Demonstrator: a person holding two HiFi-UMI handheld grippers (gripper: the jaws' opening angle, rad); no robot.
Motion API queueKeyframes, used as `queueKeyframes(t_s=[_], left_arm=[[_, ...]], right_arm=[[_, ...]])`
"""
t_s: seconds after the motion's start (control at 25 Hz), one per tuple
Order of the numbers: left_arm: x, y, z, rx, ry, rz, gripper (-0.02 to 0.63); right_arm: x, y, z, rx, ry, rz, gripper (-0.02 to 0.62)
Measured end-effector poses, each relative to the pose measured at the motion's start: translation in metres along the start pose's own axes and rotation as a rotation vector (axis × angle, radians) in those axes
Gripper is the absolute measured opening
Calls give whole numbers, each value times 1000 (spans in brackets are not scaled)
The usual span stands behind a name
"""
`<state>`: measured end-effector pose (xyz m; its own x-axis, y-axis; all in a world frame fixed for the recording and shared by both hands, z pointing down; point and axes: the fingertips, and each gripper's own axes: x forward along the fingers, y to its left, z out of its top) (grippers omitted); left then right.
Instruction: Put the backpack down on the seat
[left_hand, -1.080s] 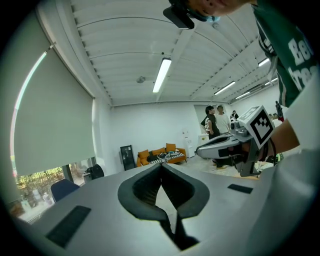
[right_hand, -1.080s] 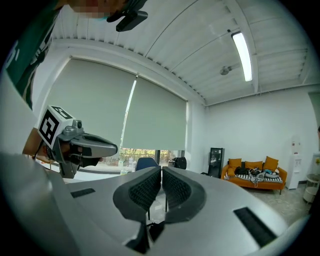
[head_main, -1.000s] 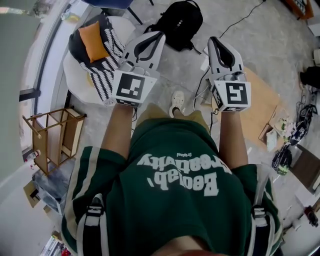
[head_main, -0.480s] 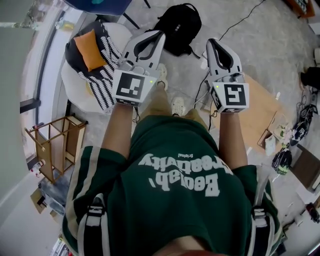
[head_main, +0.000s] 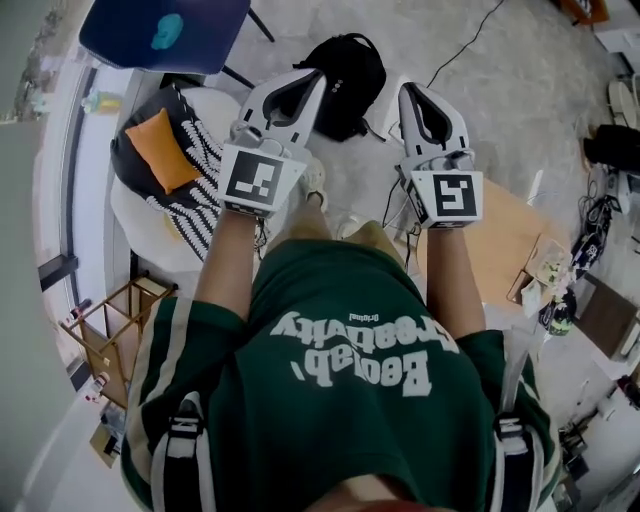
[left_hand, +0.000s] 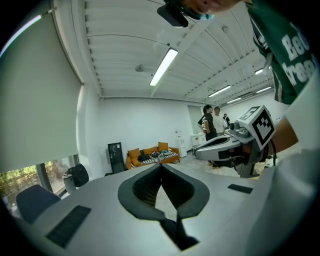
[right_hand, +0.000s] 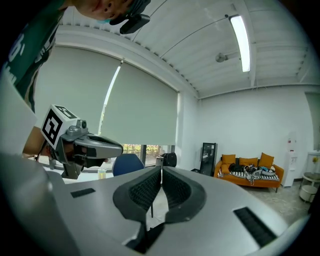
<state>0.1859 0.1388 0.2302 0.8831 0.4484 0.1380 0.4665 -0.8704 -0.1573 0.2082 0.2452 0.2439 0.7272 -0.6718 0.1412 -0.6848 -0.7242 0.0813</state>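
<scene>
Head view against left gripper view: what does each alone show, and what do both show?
Head view only: the backpack on the floor and a wooden rack. Left gripper view only: an orange sofa, ceiling lights and two people standing. Both: the left gripper and right gripper, shut, and the green shirt.
</scene>
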Motion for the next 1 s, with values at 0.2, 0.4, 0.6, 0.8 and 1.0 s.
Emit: queueKeyframes(t_s=[0.2,0.4,0.6,0.8,1.0], left_arm=[[44,63,-13,-8,11,-38,18],[87,94,-42,-56,34,-68,18],[132,95,-85,-14,96,-112,18],[183,95,-129,-40,172,-80,18],[228,91,-148,-30,236,-58,107]], right_arm=[[62,-19,8,14,-33,-47,34],[104,-46,-17,44,2,-108,35],[128,-75,-65,85,66,-133,35],[145,-109,-115,132,123,-96,35],[163,-149,-151,203,162,-28,64]])
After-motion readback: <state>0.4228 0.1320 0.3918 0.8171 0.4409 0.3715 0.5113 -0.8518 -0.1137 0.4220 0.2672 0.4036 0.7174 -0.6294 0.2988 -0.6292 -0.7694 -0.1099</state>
